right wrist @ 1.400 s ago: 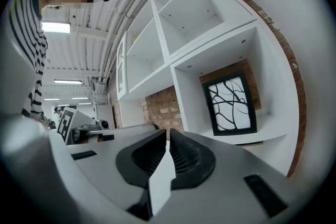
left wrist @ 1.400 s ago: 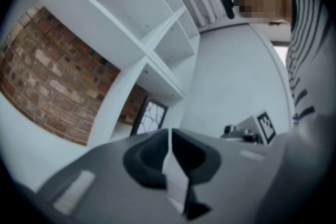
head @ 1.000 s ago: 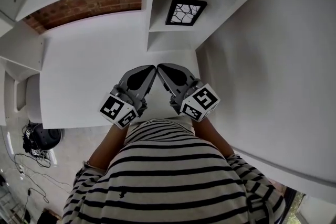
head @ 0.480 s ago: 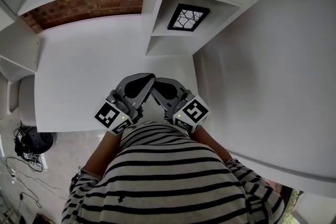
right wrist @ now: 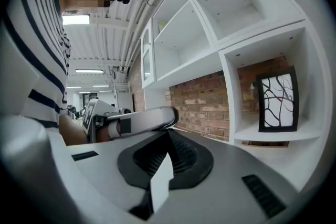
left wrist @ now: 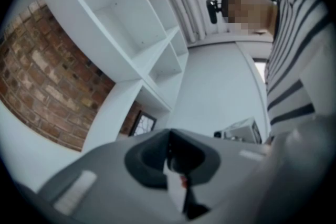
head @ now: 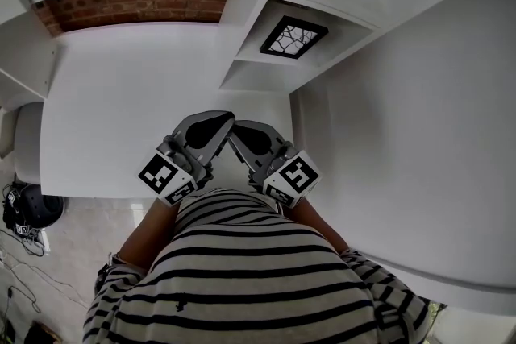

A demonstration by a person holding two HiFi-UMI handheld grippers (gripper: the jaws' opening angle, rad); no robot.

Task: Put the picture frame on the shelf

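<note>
Frame: black-edged rectangular picture frame [head: 293,37] with a branch-pattern print, standing in the lowest cubby of the white shelf unit [head: 256,75], at the far right, well apart from both tools.
Left hand-held gripper [head: 228,118]: jaws pressed together with nothing between them, over the near part of the white table [head: 121,109].
Right hand-held gripper [head: 236,128]: jaws likewise closed and empty, its tip just beside the left one's.
Person: black-and-white striped shirt [head: 258,270], nearest.
Backdrop: red brick wall [head: 137,0], far left.

Head view: I hold my left gripper [head: 226,118] and right gripper [head: 236,128] empty, fingers together, tips almost meeting above the white worktop [head: 121,109]; the picture frame [head: 293,38] stands inside the shelf [head: 256,78] compartment beyond
</note>
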